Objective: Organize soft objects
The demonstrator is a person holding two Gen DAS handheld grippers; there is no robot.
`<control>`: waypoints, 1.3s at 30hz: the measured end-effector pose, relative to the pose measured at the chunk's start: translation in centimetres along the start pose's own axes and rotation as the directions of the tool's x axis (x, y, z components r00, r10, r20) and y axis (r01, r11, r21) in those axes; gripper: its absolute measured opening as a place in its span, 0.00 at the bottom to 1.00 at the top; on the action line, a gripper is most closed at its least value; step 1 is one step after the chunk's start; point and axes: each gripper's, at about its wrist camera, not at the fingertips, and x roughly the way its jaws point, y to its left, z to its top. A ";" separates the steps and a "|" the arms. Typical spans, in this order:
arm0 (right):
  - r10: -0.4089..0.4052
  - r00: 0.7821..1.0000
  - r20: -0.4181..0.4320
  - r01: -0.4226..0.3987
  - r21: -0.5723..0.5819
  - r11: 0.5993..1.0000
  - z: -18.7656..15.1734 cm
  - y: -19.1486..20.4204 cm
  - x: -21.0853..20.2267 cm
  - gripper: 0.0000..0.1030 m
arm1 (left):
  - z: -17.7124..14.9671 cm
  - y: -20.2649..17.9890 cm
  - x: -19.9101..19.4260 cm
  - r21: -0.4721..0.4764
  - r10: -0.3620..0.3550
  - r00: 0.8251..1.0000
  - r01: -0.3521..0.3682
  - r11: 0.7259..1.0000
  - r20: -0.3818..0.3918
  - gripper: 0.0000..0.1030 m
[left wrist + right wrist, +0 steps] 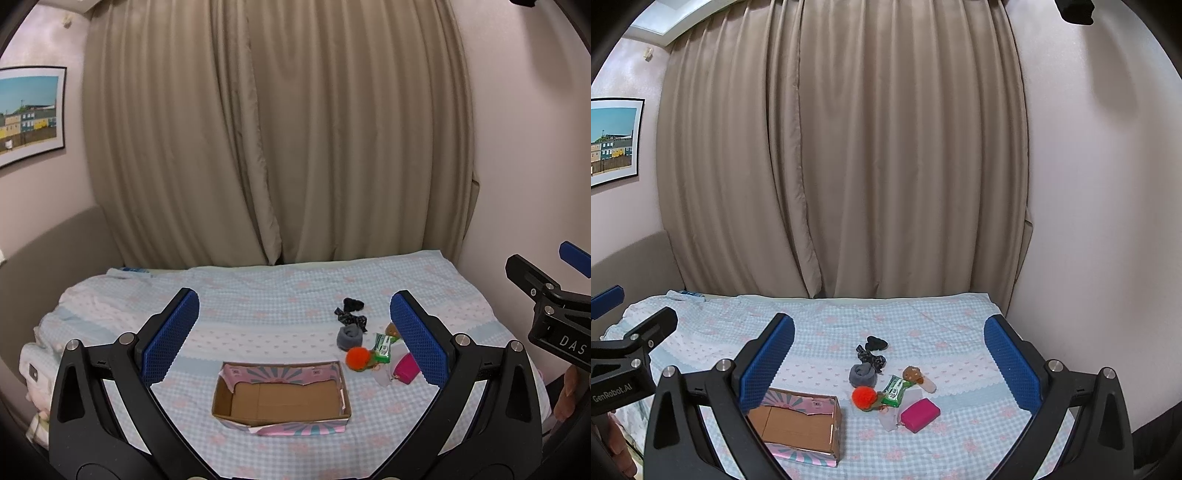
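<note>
One open cardboard box (pixel 280 397) sits on the bed (pixel 258 302), with nothing visible inside. Just to its right lies a loose cluster of small things: one orange pompom (pixel 863 397), one grey rolled sock (pixel 862 374), one black patterned cloth (pixel 872 358), one black scrunchie (pixel 876 344), one green packet (pixel 895 390), one pink pouch (pixel 920 414) and one small brown doll (pixel 913 373). Both grippers hover above the bed, level and pointing toward the curtain (pixel 273 129). The left gripper (pixel 294 332) has its fingers wide apart, holding nothing; the right gripper (pixel 889 354) likewise has its fingers spread, holding nothing.
</note>
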 end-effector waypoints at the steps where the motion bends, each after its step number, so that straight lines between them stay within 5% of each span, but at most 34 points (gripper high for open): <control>1: 0.002 1.000 -0.001 -0.002 -0.002 1.000 0.0 0.1 0.0 1.00 | 0.0 0.0 0.0 0.000 0.000 1.000 0.000 1.000 -0.001 1.00; 39: 0.004 1.000 0.002 -0.004 -0.008 1.000 0.1 0.6 -0.2 1.00 | 0.1 0.6 0.0 -0.005 0.002 1.000 -0.001 1.000 0.007 1.00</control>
